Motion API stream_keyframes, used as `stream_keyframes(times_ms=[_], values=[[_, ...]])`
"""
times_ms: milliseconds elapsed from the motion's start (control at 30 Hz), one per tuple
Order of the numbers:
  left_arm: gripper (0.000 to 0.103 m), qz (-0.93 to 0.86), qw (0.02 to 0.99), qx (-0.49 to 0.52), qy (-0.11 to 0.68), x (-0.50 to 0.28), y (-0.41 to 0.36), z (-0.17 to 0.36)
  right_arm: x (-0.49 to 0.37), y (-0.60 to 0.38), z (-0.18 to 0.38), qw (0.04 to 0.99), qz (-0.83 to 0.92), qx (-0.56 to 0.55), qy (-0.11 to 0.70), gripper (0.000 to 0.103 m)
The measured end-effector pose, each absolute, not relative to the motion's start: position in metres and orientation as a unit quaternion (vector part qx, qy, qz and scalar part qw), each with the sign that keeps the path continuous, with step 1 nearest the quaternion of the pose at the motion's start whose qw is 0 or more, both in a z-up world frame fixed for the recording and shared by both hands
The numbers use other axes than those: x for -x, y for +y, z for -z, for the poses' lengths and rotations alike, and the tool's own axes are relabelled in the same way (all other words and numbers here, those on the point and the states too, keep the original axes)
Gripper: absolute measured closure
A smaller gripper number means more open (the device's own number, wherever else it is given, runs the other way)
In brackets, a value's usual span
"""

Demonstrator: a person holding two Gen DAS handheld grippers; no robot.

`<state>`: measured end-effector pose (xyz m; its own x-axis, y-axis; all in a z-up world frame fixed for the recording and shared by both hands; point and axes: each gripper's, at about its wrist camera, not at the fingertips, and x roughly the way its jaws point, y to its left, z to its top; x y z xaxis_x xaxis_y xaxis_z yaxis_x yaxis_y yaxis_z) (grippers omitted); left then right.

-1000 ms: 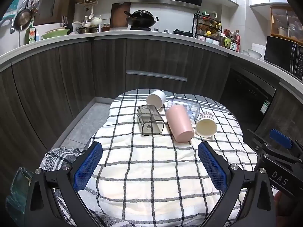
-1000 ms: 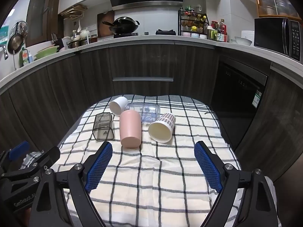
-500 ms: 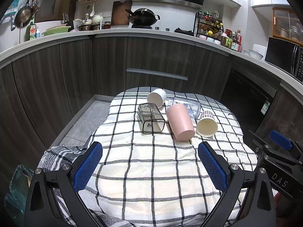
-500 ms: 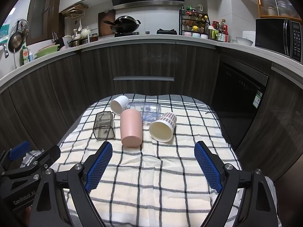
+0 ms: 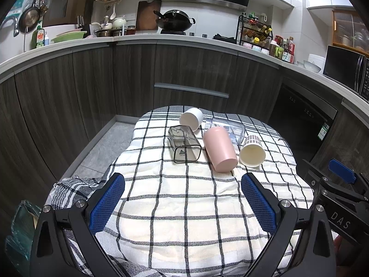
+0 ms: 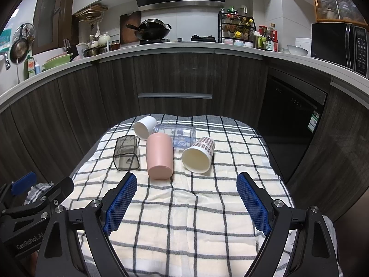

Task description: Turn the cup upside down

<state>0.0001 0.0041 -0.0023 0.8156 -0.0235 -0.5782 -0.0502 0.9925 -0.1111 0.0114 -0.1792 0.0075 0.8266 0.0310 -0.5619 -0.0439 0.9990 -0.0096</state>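
Note:
Several cups lie on their sides on a checked cloth (image 5: 184, 207) at the far half of a small table: a pink cup (image 5: 220, 149) (image 6: 159, 155), a smoky square cup (image 5: 184, 147) (image 6: 126, 153), a white cup (image 5: 191, 118) (image 6: 145, 127), a clear glass (image 5: 228, 127) (image 6: 176, 135) and a plaid paper cup (image 5: 252, 151) (image 6: 198, 154). My left gripper (image 5: 183, 196) is open and empty, short of the cups. My right gripper (image 6: 186, 195) is open and empty, short of the cups. Each gripper shows at the edge of the other's view.
Dark wood cabinets (image 5: 184, 73) and a white counter curve behind the table, with a wok (image 5: 174, 22), spice rack (image 5: 256, 32) and microwave (image 6: 339, 43). A dishwasher front (image 6: 290, 110) stands at the right. Tiled floor (image 5: 101, 147) lies left of the table.
Both grippers have tilted up slightly, so the cups sit a little lower in the views. Both stay open. The cups have not moved.

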Motion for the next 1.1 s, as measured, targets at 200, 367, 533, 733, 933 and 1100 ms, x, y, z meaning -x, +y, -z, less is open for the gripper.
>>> stream_keyframes(times_ms=[200, 367, 533, 733, 933, 1100], values=[[0.0, -0.007, 0.951, 0.06, 0.304, -0.0001, 0.0042, 0.0025, -0.0113, -0.1789, -0.0074, 0.956, -0.02, 0.011, 0.294, 0.015], [0.0, -0.007, 0.951, 0.061, 0.304, 0.0003, 0.0045, 0.0037, -0.0113, -0.179, -0.0074, 0.955, -0.019, 0.011, 0.294, 0.015], [0.0, -0.007, 0.95, 0.061, 0.305, -0.0001, 0.0049, 0.0035, -0.0111, -0.1791, -0.0075, 0.955, -0.02, 0.011, 0.294, 0.015], [0.0, -0.007, 0.95, 0.061, 0.305, -0.0001, 0.0049, 0.0035, -0.0111, -0.1793, -0.0075, 0.955, -0.019, 0.011, 0.295, 0.015], [0.0, -0.006, 0.95, 0.061, 0.305, -0.0002, 0.005, 0.0034, -0.0114, -0.1798, -0.0074, 0.955, -0.019, 0.01, 0.294, 0.015], [0.0, -0.007, 0.95, 0.061, 0.305, -0.0001, 0.005, 0.0035, -0.0096, -0.1767, -0.0078, 0.955, -0.019, 0.008, 0.295, 0.015]])
